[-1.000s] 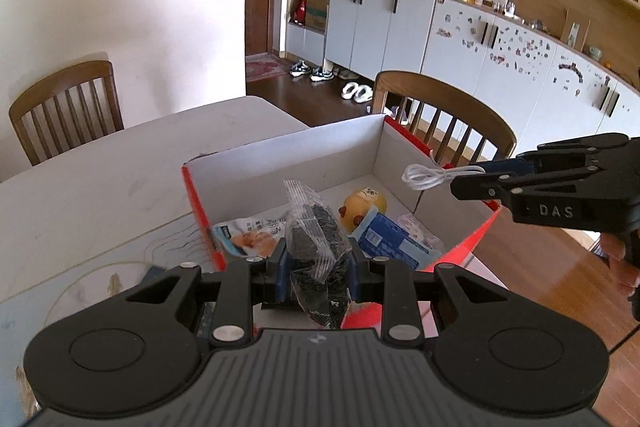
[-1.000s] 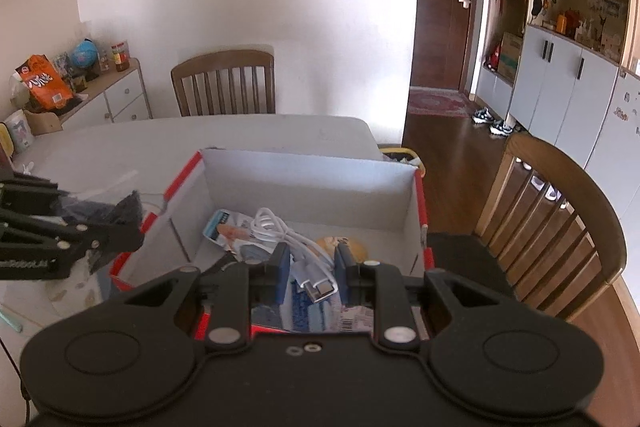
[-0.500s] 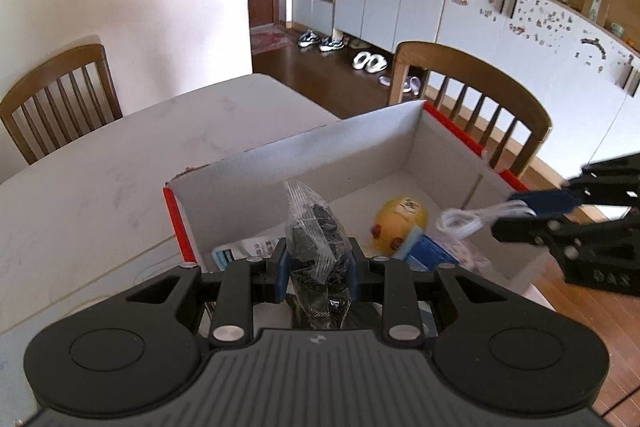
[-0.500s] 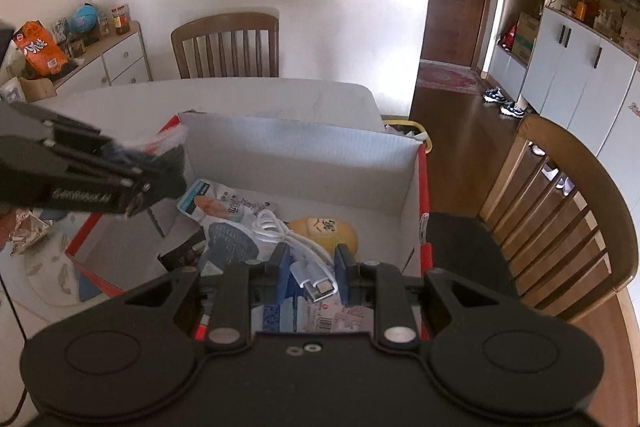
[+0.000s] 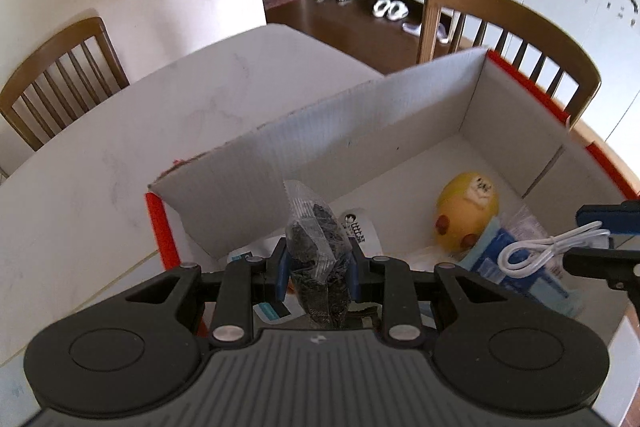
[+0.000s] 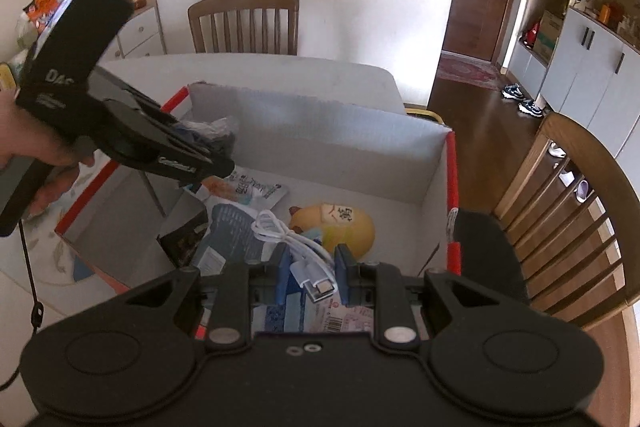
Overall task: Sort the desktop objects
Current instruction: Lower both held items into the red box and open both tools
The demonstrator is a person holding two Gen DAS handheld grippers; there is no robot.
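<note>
- Left gripper (image 5: 316,267): jaws nearly closed, pinching a clear packet of dark pieces (image 5: 316,255); packet upright, over the near-left corner of the cardboard box (image 5: 360,131).
- Right gripper (image 6: 311,273): jaws narrow, clamped on a coiled white USB cable (image 6: 296,251), held above the box interior.
- In the box: yellow egg-shaped toy (image 5: 466,213), blue packets (image 5: 500,263).
- Box sits on white table (image 5: 120,155).

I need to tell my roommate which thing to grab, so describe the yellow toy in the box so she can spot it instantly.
Find the open cardboard box with red edges on the white table. Inside, toward its right side, the yellow toy lies on the floor beside blue packets. It is the only rounded, egg-shaped thing there, with a printed label and red-brown spots.
</note>
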